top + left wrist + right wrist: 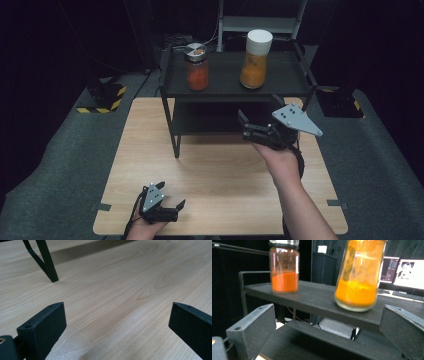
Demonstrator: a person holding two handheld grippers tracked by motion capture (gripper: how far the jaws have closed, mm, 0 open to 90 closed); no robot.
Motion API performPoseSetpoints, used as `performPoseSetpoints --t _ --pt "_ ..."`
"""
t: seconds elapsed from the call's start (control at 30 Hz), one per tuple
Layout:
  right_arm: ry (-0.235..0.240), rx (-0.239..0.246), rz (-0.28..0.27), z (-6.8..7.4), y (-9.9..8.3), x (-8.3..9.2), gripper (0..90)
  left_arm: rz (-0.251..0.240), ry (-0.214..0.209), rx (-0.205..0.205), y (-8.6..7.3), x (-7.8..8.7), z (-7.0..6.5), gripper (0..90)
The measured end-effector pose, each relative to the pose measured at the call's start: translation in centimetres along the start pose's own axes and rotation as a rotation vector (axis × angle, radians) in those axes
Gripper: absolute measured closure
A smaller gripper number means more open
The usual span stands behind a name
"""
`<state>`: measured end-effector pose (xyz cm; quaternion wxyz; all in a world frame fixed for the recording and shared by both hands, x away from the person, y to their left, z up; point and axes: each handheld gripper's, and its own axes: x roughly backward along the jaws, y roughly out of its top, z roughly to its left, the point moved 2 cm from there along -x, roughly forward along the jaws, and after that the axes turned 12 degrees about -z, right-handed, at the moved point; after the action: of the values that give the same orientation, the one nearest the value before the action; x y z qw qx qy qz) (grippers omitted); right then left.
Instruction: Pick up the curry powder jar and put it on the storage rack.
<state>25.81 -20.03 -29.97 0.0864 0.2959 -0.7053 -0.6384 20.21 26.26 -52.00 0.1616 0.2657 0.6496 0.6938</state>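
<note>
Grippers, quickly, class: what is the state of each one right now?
Left gripper: open, holding nothing, low over the wooden table.
Right gripper: open, holding nothing, raised in front of the black shelf.

Pale wood table (pixel 215 170), glossy glass jars (pixel 358 275)

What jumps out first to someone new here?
Two jars of orange powder on the black shelf's top tier: a metal-lidded jar at left, a taller white-capped jar at right. The right claw is raised before the shelf, open, its view looking up at both jars. The left claw sits low over the near edge of the wooden table, open and holding nothing.
</note>
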Motion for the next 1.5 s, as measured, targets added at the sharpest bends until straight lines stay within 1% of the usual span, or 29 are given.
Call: performPoseSetpoints --t 0.2,0.37,0.43,0.53,0.6,0.73,0.87,1.1,1.17,1.27,1.3,1.5 --pt "0.007 0.012 0.009 0.3 -1.3 1.0 0.0 -0.001 -0.005 0.0 0.0 0.0 0.0 1.6" --pt "0.016 0.003 0.024 0.2 -2.3 1.7 0.0 -0.001 -0.008 -0.003 0.0 0.0 0.0 1.5" --pt "0.026 0.001 0.032 0.1 -2.7 2.0 0.0 0.0 -0.009 -0.004 0.0 0.0 0.1 1.6" --pt "0.032 0.012 0.042 0.1 -3.1 2.3 0.0 0.0 -0.015 -0.009 0.0 -0.1 0.1 1.9" --pt "0.036 0.023 0.046 0.2 -3.8 2.7 0.0 0.0 -0.016 -0.009 0.0 -0.1 0.1 1.9" --pt "0.034 0.024 0.072 0.3 -4.7 3.4 0.0 0.001 -0.017 -0.012 0.0 -0.1 0.1 2.0" --pt "0.029 0.037 0.1 0.6 -5.8 4.1 0.0 0.001 -0.018 -0.009 0.0 -0.1 0.1 1.9" --pt "0.032 0.041 0.128 0.8 -7.4 5.0 0.0 0.0 -0.019 -0.011 0.0 -0.1 0.1 1.9" --pt "0.034 0.04 0.146 0.8 -7.9 5.3 0.0 0.0 -0.019 -0.01 0.0 -0.1 0.1 1.9" --pt "0.034 0.035 0.151 0.8 -8.3 5.5 0.0 0.0 -0.02 -0.01 0.0 -0.1 0.1 1.9" --pt "0.035 0.031 0.157 0.9 -8.7 5.8 0.0 0.0 -0.02 -0.01 0.0 -0.1 0.1 1.9" --pt "0.04 0.028 0.178 1.0 -9.8 6.4 0.0 -0.001 -0.021 -0.011 0.0 0.0 0.1 1.9"
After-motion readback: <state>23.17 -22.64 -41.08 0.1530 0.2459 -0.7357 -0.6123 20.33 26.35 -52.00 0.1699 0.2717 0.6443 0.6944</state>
